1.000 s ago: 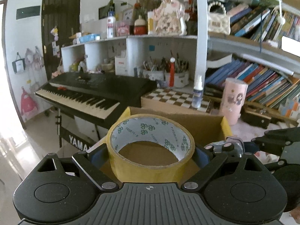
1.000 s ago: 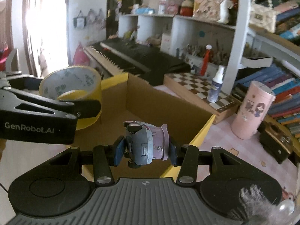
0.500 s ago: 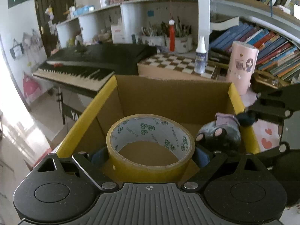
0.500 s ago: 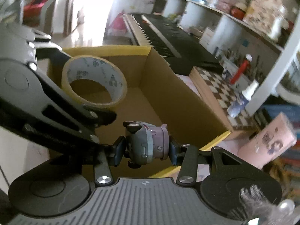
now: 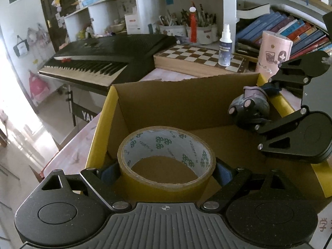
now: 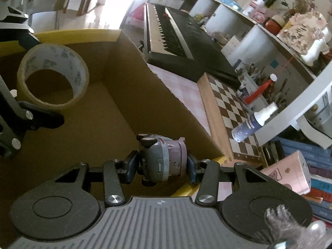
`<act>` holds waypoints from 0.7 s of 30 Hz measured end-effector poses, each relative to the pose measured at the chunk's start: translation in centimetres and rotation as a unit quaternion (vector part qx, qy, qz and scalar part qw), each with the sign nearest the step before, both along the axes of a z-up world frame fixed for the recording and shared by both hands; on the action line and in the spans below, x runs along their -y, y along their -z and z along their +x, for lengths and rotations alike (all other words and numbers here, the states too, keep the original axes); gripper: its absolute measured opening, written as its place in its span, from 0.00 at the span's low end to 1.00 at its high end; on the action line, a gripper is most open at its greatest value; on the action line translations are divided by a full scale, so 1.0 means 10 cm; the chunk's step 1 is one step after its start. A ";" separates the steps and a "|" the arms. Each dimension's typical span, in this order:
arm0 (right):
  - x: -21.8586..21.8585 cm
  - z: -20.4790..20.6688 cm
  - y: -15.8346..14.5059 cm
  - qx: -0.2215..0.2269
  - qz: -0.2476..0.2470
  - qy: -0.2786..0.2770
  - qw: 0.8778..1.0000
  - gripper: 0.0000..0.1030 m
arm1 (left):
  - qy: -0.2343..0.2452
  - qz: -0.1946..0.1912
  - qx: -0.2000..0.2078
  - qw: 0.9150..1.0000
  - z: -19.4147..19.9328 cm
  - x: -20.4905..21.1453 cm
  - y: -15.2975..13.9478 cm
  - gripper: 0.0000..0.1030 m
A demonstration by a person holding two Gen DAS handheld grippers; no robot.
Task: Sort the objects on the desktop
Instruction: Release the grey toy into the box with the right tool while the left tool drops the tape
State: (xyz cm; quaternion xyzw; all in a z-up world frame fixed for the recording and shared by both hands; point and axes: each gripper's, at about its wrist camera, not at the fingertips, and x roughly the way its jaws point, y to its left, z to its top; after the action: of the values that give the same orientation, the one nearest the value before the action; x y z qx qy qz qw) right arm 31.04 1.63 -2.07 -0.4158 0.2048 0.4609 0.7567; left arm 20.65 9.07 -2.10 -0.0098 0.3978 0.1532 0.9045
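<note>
Gripping tape roll in left claw (above cardboard box).

Black keyboard w/ white keys, upper left of left-wrist frame, on a stand. Chessboard just right of it, center top. Spray bottle upright on the board's right end. Pink cylinder tin at right. Books behind it, upper right. Pen cups on white shelf, top center.
</note>
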 end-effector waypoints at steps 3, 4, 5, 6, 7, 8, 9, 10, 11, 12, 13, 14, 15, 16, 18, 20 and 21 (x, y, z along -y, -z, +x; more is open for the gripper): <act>-0.04 0.01 0.02 -0.026 -0.004 -0.007 1.000 0.42 | 0.003 0.005 -0.003 1.000 0.01 0.02 0.01 0.91; -0.05 0.00 0.04 -0.030 -0.006 -0.010 0.999 0.41 | 0.005 0.007 -0.003 1.000 0.01 0.02 0.02 0.91; -0.06 0.00 0.07 -0.034 -0.011 -0.012 0.999 0.41 | 0.007 0.010 -0.003 1.000 0.01 0.02 0.02 0.91; -0.06 -0.03 0.06 -0.043 -0.010 -0.013 0.999 0.41 | 0.008 0.012 -0.002 1.000 0.00 0.02 0.02 0.91; -0.05 -0.02 0.05 -0.049 -0.005 -0.011 0.999 0.41 | 0.010 0.014 -0.002 1.000 0.00 0.03 0.02 0.91; -0.05 0.00 0.04 -0.055 -0.002 -0.005 0.998 0.41 | 0.012 0.015 -0.002 1.000 0.00 0.03 0.02 0.91; -0.06 0.00 0.04 -0.057 -0.002 -0.002 0.998 0.40 | 0.013 0.015 -0.003 1.000 0.00 0.02 0.02 0.91; -0.06 -0.01 0.04 -0.057 -0.001 -0.001 0.998 0.41 | 0.014 0.014 -0.002 1.000 0.00 0.02 0.02 0.91; -0.06 -0.01 0.03 -0.058 0.001 0.003 0.998 0.42 | 0.015 0.014 0.000 1.000 0.00 0.02 0.01 0.91; -0.06 -0.02 0.01 -0.058 0.004 0.007 0.998 0.43 | 0.017 0.014 0.003 1.000 -0.01 0.02 0.00 0.91; -0.05 -0.03 0.00 -0.061 0.009 0.012 0.998 0.44 | 0.019 0.014 0.006 1.000 -0.01 0.02 -0.01 0.91; -0.05 -0.03 -0.03 -0.067 0.016 0.020 0.997 0.46 | 0.023 0.014 0.012 1.000 -0.03 0.02 -0.03 0.91; -0.04 -0.03 -0.05 -0.072 0.022 0.027 0.997 0.47 | 0.027 0.015 0.018 0.999 -0.05 0.03 -0.04 0.91; -0.02 -0.04 -0.07 -0.077 0.030 0.035 0.996 0.48 | 0.030 0.015 0.023 0.999 -0.07 0.03 -0.06 0.91; 0.01 -0.08 -0.13 -0.080 0.045 0.052 0.994 0.48 | 0.036 0.016 0.037 0.999 -0.12 0.04 -0.11 0.91; 0.06 -0.13 -0.20 -0.079 0.062 0.067 0.993 0.50 | 0.040 0.017 0.049 0.998 -0.17 0.04 -0.14 0.92; 0.09 -0.17 -0.24 -0.076 0.072 0.076 0.992 0.51 | 0.040 0.018 0.054 0.998 -0.19 0.04 -0.16 0.92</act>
State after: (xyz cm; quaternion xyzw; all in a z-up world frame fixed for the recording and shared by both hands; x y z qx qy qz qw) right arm 29.30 0.72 0.37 -0.3075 0.2588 0.4462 0.7995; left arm 18.77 8.70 -0.49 0.0141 0.3453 0.1229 0.9303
